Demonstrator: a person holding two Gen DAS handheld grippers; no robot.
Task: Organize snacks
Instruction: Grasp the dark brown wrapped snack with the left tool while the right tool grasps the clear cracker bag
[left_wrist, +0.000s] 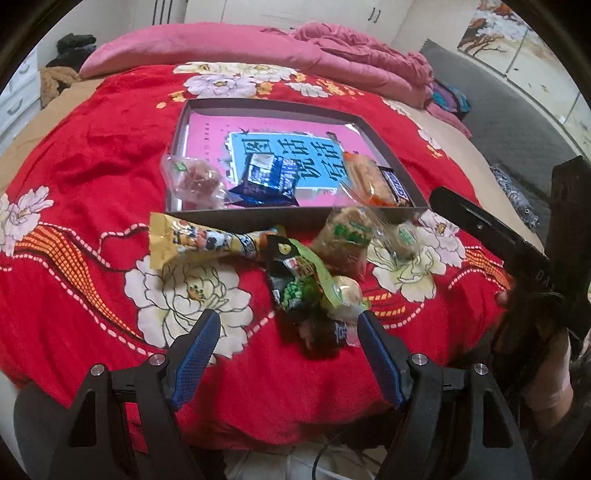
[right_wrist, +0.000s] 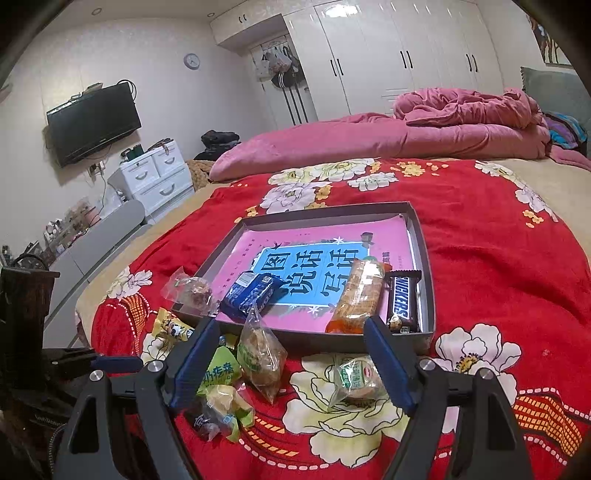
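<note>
A shallow grey tray (left_wrist: 280, 106) (right_wrist: 424, 251) with a pink and blue liner lies on the red floral blanket. In it are a blue packet (right_wrist: 249, 293), an orange biscuit pack (right_wrist: 360, 291), a Snickers bar (right_wrist: 402, 299) and a clear bag of sweets (left_wrist: 195, 181) at its near left corner. Loose snacks lie in front: a yellow packet (left_wrist: 195, 240), a green and black packet (left_wrist: 295, 280), a brown cake bag (right_wrist: 260, 356), a small round pack (right_wrist: 356, 376). My left gripper (left_wrist: 288, 321) and right gripper (right_wrist: 290, 328) are both open and empty above these snacks.
A pink duvet (right_wrist: 424, 136) is heaped at the far side of the bed. White drawers (right_wrist: 155, 177) and a wall TV (right_wrist: 94, 122) stand to the left. The right gripper's body (left_wrist: 517, 251) shows at the right in the left wrist view.
</note>
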